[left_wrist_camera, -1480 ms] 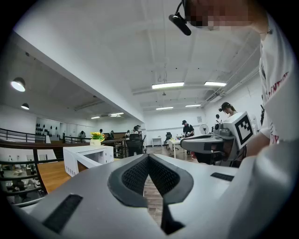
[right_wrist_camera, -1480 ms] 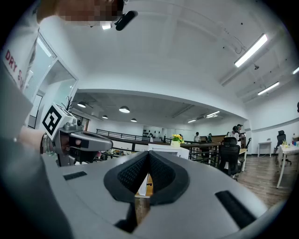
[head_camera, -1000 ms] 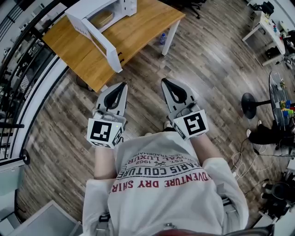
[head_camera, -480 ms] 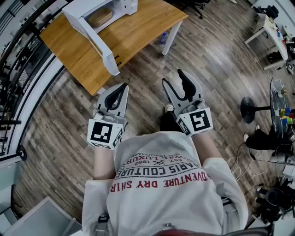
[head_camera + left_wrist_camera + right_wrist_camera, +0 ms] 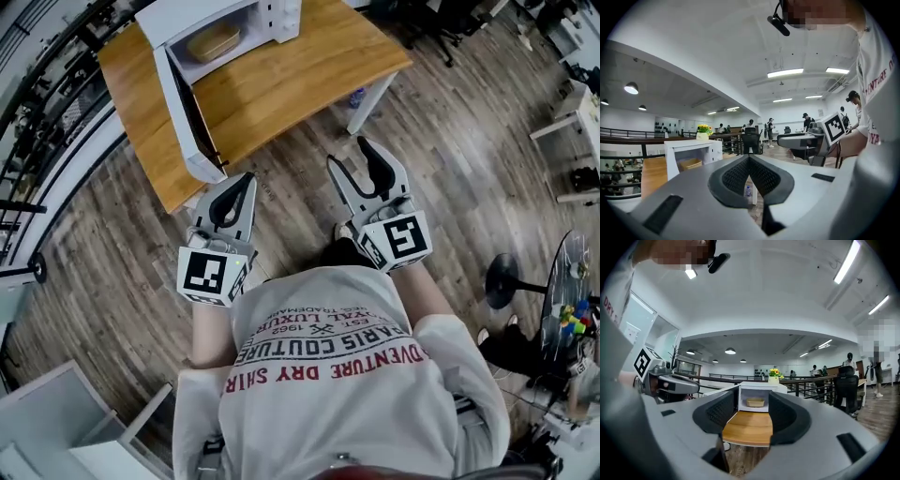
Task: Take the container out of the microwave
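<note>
White microwave (image 5: 174, 17), tan container (image 5: 214, 42), honey-brown table (image 5: 291, 70), grey-brown plank floor (image 5: 450, 187).

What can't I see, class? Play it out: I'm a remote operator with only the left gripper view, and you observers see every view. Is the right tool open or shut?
Observer: Open. The right tool has its jaws spread, with nothing between them.
Operator: What is it aimed at?
Observer: In the right gripper view, the microwave sits framed between its jaws, well beyond them, with the tan container inside.
Operator: Is the door in the way?
Observer: It does not look so. The head view shows the door swung wide open over the wooden table, to the left of the cavity.
</note>
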Available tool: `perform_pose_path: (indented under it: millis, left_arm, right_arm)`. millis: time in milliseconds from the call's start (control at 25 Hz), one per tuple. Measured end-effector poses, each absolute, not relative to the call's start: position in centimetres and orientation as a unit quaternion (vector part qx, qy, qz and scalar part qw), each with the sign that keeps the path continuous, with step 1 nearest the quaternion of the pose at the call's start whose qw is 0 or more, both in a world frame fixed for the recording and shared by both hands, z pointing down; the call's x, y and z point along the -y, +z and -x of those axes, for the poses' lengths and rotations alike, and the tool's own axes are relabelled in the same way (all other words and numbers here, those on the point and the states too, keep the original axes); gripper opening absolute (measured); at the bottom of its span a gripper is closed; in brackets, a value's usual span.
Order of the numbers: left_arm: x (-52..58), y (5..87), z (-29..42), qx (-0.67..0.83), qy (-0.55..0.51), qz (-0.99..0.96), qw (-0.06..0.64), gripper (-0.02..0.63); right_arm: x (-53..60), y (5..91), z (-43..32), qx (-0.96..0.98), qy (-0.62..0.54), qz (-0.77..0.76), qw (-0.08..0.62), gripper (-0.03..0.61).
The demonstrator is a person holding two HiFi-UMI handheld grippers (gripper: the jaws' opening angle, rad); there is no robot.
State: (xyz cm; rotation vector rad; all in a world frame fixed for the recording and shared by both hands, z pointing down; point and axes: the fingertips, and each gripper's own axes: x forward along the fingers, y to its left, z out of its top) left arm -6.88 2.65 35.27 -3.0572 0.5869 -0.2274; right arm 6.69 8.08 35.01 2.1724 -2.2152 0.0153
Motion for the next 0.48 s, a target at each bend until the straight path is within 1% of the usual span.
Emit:
perform_pose_path:
  millis: [120,320,480]
  left_arm:
    - [-1.7,35.9,3.3,-0.22,-0.085,0.972,0.007,0.014]
    - [-0.1,36.4,-2.6,-0.263,-0.088,0.961,-0.018,0.014]
    - [0.2,36.7,-5.9,-0.284,-0.102,0.953,-0.02,0.014]
  right_arm:
    - [-6.3,35.7,-10.5,0.743,0.014,-0.669,0.028,0.23]
    - [-4.1,36.4,-16.7,0.771,0.033,-0.636,0.032,0.23]
    - [-2.6,37.3,-20.4,0.787,0.047,-0.613,0.044,0.23]
